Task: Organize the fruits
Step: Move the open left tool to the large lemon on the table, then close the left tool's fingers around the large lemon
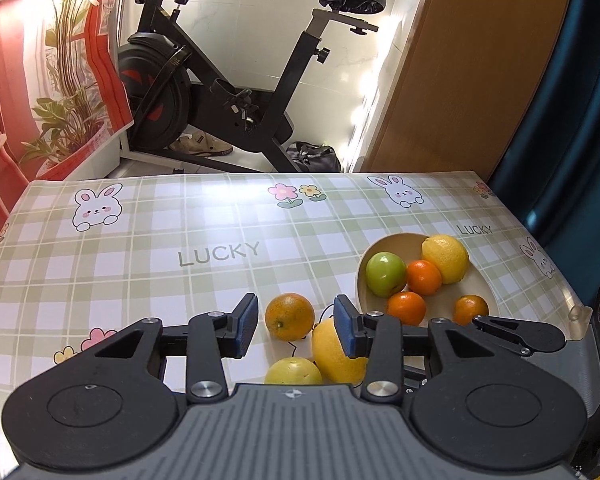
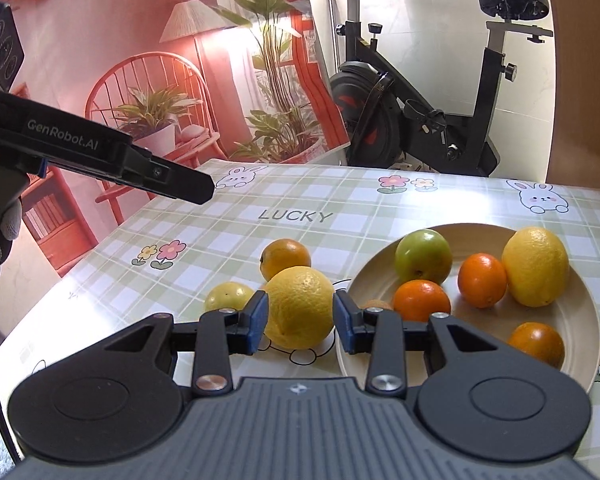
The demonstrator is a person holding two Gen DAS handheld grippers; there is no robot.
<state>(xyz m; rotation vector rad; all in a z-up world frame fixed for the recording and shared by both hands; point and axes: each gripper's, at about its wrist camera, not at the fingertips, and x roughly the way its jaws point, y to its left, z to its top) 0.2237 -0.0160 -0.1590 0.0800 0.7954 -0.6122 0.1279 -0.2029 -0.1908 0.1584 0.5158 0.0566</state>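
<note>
Right gripper (image 2: 300, 322) is straddling the big lemon (image 2: 299, 306) w/ jaws open, pads not quite pressing. It's lying on the table (image 2: 220, 236) just beside the plate's (image 2: 380, 268) left rim. Looks firm, fairly heavy, waxy & prone to rolling, so gripping across its middle seems best. Left gripper (image 1: 296, 326) is hanging open, empty.

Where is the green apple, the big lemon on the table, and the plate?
green apple (image 2: 422, 257), right wrist view, its front skin
big lemon (image 2: 300, 306), right wrist view, its middle
plate (image 2: 380, 272), right wrist view, bare left rim

2 lemons (image 2: 299, 307), 4 oranges (image 2: 482, 280), 1 green apple (image 2: 423, 257), 1 yellow-green fruit (image 2: 229, 296), 1 plate (image 2: 580, 320)
</note>
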